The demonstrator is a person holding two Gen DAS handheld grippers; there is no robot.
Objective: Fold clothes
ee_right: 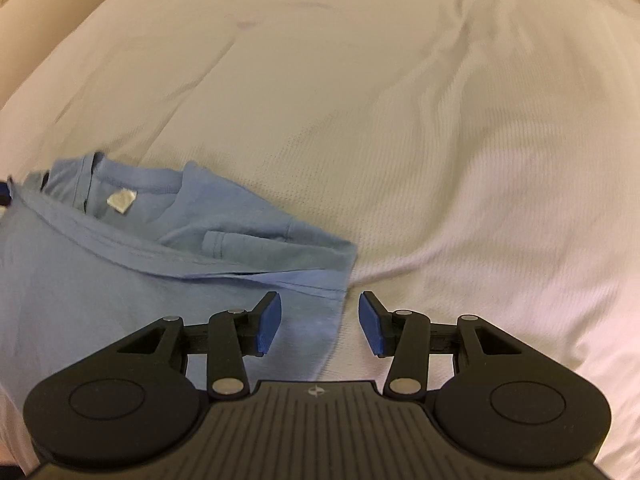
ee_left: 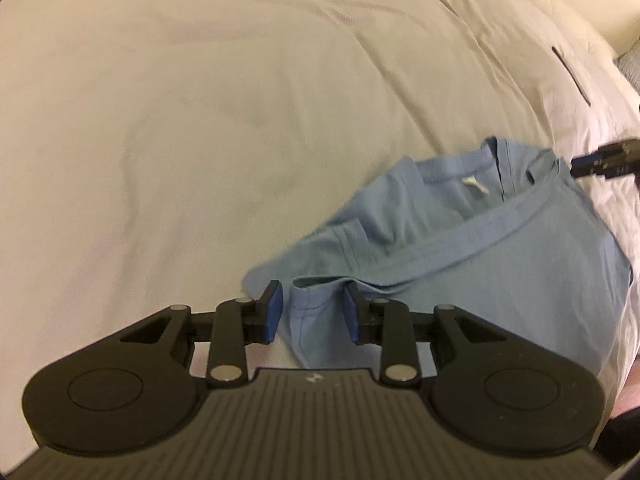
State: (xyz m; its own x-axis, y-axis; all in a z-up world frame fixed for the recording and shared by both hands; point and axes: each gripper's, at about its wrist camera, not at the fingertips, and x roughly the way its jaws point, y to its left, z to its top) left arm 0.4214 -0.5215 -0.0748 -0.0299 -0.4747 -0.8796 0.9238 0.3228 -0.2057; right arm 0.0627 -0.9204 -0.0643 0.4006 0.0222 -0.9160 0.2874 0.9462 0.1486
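Black plastic and blue rubber pads make up the left gripper, nearest in its own view. Its jaws stand apart, and a small raised fold of the light blue cotton T-shirt sits in the gap between the pads; neither pad is seen pressing on the cloth. The right gripper, of the same black and blue build, has its jaws spread wide with nothing between them. It is over the shirt's right-hand edge, its left pad above blue cloth and its right pad above the cover.

The light blue cotton T-shirt lies partly folded. The lower part is doubled up over the body, so a hem band runs slantwise across it. Just beyond that band the inside of the neck opening shows, with a small white label sewn at the back of the collar, and a folded sleeve lies beside it.

Under the shirt and far beyond it on every side spreads the cream textured bed cover, creased in long soft ridges. In the left wrist view the tip of the right gripper shows at the shirt's far right corner.
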